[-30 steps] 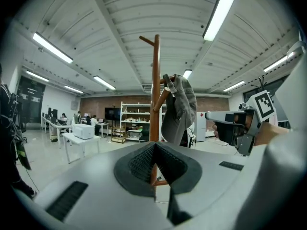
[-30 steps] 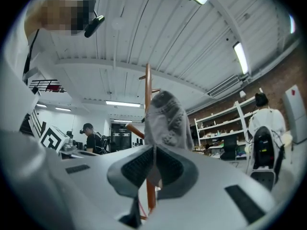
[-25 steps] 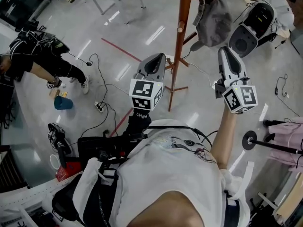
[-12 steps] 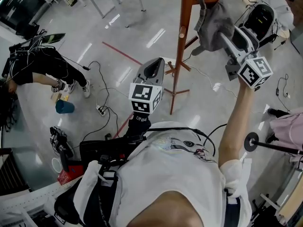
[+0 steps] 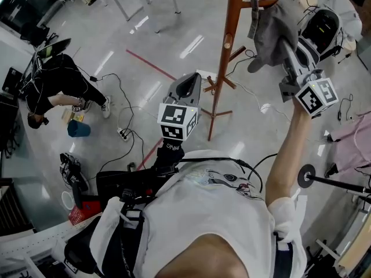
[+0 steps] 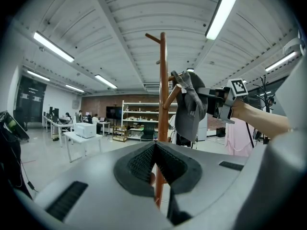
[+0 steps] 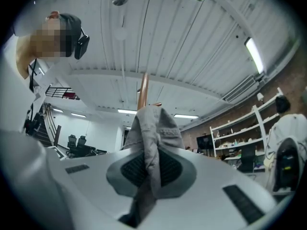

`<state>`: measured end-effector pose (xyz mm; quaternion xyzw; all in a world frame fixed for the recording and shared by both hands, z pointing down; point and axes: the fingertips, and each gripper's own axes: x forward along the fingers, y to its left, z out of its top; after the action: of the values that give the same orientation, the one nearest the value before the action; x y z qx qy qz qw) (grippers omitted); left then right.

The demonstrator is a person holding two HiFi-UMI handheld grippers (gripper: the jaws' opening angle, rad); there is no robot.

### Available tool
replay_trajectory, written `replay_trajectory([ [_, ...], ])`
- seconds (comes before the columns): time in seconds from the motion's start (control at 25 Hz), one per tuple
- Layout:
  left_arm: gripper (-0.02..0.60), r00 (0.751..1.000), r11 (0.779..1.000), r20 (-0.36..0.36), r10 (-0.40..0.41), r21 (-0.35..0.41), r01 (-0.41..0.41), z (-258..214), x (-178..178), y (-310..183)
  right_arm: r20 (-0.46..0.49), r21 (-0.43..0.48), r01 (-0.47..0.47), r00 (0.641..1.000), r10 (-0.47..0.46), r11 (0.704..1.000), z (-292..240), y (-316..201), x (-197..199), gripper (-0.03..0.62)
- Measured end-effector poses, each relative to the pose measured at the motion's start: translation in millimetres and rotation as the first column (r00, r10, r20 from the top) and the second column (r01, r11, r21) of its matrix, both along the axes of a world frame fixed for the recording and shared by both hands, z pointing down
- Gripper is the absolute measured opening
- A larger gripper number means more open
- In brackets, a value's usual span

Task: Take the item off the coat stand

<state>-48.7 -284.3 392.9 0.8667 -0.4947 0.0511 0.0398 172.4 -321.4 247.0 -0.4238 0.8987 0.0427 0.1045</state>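
Grey fabric cap, soft and crumpled, draped over an upper slanted peg of the tall orange-brown wooden coat stand. Hanging limp just beside the pole, brim end down. Pinched at a fold between the jaws of the right gripper, just now closing on the cloth. Stand upright on splayed feet on the grey floor.

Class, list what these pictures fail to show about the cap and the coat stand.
- Top of the coat stand: head view, cut off by the upper edge.
- Its feet: left gripper view, hidden behind the left tongs.
- How the grey cap hooks on its peg: right gripper view, the cap's own fabric covers it.
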Motion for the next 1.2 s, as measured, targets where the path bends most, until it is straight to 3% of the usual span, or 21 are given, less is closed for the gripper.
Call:
replay_trajectory([
  [0.48, 0.003, 1.000, 1.000, -0.005, 0.008, -0.004, -0.008, 4, 8, 0, 0.094, 0.099, -0.120, 0.989, 0.111, 0.988, -28, 22, 41, 0.020],
  [0.68, 0.003, 1.000, 1.000, -0.008, 0.001, -0.003, -0.001, 9, 6, -4, 0.115, 0.079, -0.213, 0.972, 0.203, 0.974, -8, 35, 66, 0.020],
  [0.92, 0.003, 0.999, 1.000, -0.024, -0.021, 0.012, 0.022, -1, 1, -5, 0.073, 0.020, -0.336, 0.940, 0.333, 0.942, 27, 64, 75, 0.020],
  [1.2, 0.003, 1.000, 0.999, -0.019, -0.018, 0.028, 0.018, -5, 9, -5, 0.072, -0.038, -0.372, 0.925, 0.374, 0.927, 66, 88, 75, 0.020],
])
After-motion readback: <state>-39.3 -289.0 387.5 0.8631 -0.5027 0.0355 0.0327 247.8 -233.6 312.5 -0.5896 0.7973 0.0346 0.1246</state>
